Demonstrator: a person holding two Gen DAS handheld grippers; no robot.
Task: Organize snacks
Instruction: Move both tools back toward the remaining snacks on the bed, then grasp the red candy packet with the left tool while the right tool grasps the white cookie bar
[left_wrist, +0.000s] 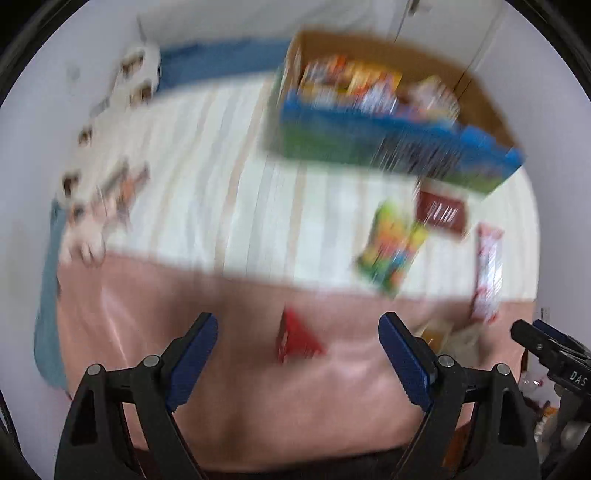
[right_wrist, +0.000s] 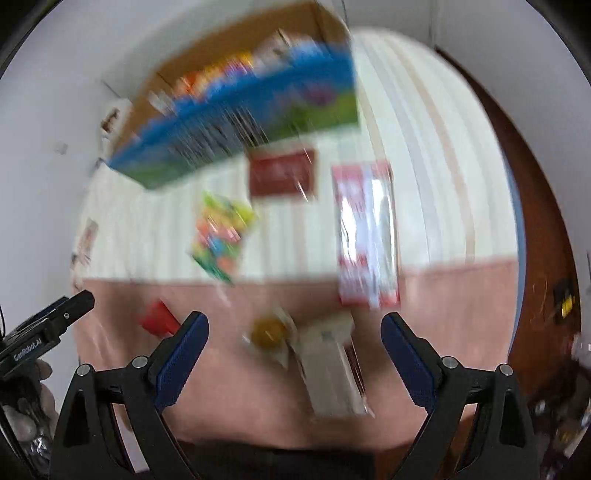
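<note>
Sorting is judged partly done: packets are seen stowed in the cardboard box (left_wrist: 369, 96), several snack packs (right_wrist: 365, 236) are left outside it on the bedding, and the left gripper (left_wrist: 297, 354) and right gripper (right_wrist: 295, 354) are held released and empty.

Home bedroom: striped bedsheet (left_wrist: 221, 166), pink blanket (left_wrist: 258, 387), wardrobe doors (left_wrist: 443, 22).

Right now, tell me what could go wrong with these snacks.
Both views are motion-blurred, so aim may be poor. The left hand-held gripper and right hand-held gripper are open and empty. The red packet and the round yellow snack lie on the pink cloth near the front edge; a clumsy nudge might push them off. The box already looks full.
</note>
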